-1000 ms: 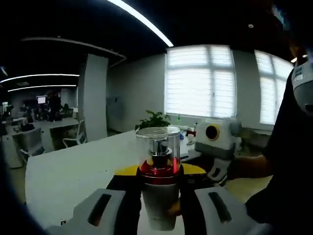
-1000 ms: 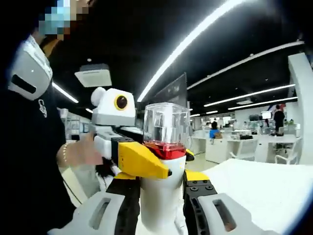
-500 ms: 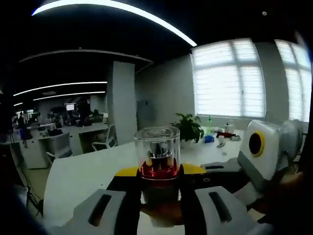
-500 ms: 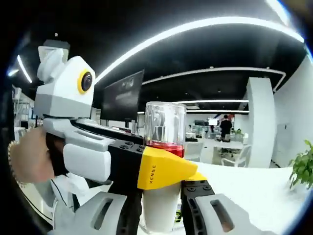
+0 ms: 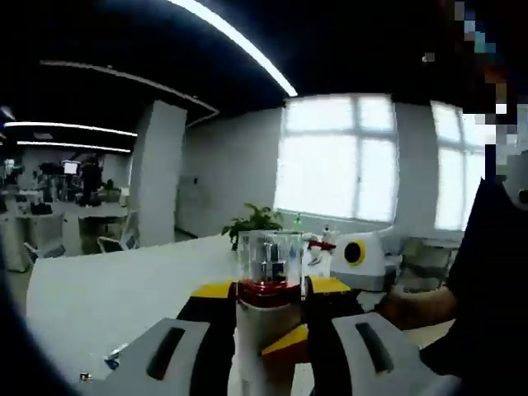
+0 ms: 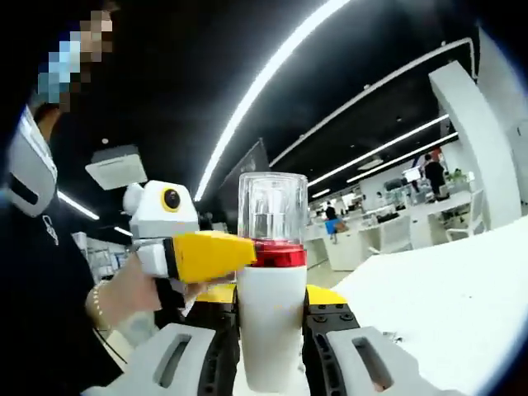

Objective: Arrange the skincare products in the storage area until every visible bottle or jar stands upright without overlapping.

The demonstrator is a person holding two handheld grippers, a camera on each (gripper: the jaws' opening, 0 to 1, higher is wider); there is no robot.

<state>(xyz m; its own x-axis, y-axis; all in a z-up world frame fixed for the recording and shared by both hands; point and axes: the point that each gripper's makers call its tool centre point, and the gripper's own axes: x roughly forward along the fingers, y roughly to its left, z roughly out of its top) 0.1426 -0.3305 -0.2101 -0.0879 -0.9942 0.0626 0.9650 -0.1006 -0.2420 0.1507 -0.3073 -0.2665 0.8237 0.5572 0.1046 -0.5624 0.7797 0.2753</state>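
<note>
A skincare bottle (image 5: 269,260) with a clear cap, a red collar and a white body is held in the air between both grippers. My left gripper (image 5: 271,290) is shut on it, its yellow-tipped jaws pressing at the red collar. In the right gripper view the same bottle (image 6: 271,330) stands upright, and my right gripper (image 6: 271,294) is shut on its white body. The left gripper (image 6: 206,252) comes in from the left there, one yellow jaw against the collar. The right gripper (image 5: 363,260) reaches in from the right in the left gripper view, with a yellow jaw low against the bottle.
A white table (image 5: 107,297) stretches below and to the left, with small items (image 5: 111,361) near its edge; it also shows as the table (image 6: 445,280). A potted plant (image 5: 256,221) stands before bright windows. A person (image 5: 487,280) stands close by; their hand (image 6: 124,297) grips the left gripper.
Both cameras have swung, so the room behind has shifted. The bottle stays clamped between both grippers. The right gripper's body looks smaller and farther in the left gripper view than half a second ago.
</note>
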